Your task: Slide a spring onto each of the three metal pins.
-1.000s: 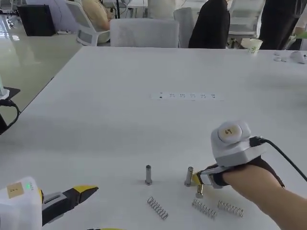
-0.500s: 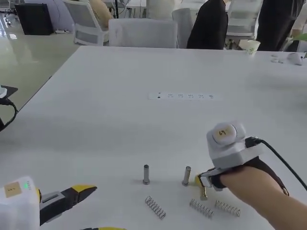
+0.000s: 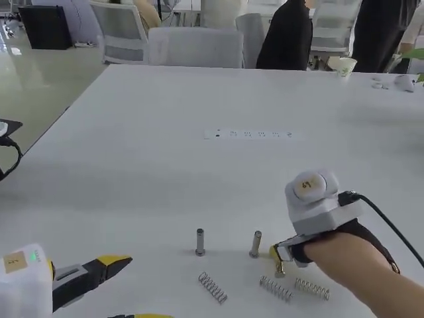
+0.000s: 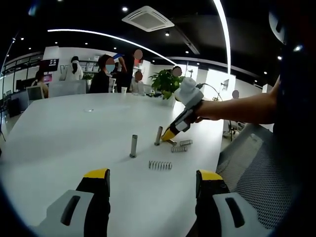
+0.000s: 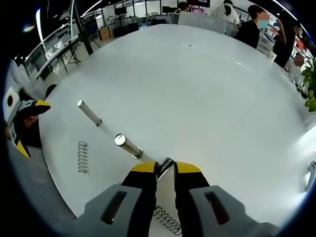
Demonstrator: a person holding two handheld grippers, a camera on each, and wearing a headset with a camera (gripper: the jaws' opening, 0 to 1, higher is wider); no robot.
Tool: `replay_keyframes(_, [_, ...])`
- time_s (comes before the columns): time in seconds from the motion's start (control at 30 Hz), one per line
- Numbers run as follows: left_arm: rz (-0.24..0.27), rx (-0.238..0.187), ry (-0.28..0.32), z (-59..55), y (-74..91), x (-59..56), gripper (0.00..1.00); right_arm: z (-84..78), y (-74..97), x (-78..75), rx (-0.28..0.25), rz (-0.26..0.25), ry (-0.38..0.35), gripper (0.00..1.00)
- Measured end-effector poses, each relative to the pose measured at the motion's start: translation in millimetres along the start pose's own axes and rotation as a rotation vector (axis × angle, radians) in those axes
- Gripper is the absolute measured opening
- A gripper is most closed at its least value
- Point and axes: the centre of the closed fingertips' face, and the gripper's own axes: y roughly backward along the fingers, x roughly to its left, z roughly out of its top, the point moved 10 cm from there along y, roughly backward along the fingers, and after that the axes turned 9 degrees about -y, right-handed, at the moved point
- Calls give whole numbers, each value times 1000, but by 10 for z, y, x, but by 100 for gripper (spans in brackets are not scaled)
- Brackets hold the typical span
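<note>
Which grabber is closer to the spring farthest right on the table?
Right. The right gripper, pinching a pin, is just up-left of that spring; the left gripper is far off to its left.

Head view looks down; low, opposed gripper views apparently share two pins (image 4: 133,146) (image 5: 89,113).

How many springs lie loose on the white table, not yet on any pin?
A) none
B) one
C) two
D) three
D: three springs lie flat on the table, one at left, one in the middle and one at right. The two upright pins are bare, and so is the third pin, which sits between the jaws of the right gripper.
</note>
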Motion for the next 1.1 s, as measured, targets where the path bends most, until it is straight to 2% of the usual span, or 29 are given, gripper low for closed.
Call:
replay_keyframes(0.33, [3,1,1,-8,12,1,67,27,-47,47,26,0,33,9])
replay_keyframes(0.63, [8,0,0,1,22,11,67,61,-64,26,49,-5,56,6])
replay_keyframes(1.1, [10,-5,0,2,20,3,67,56,-64,38,54,-10,142,6])
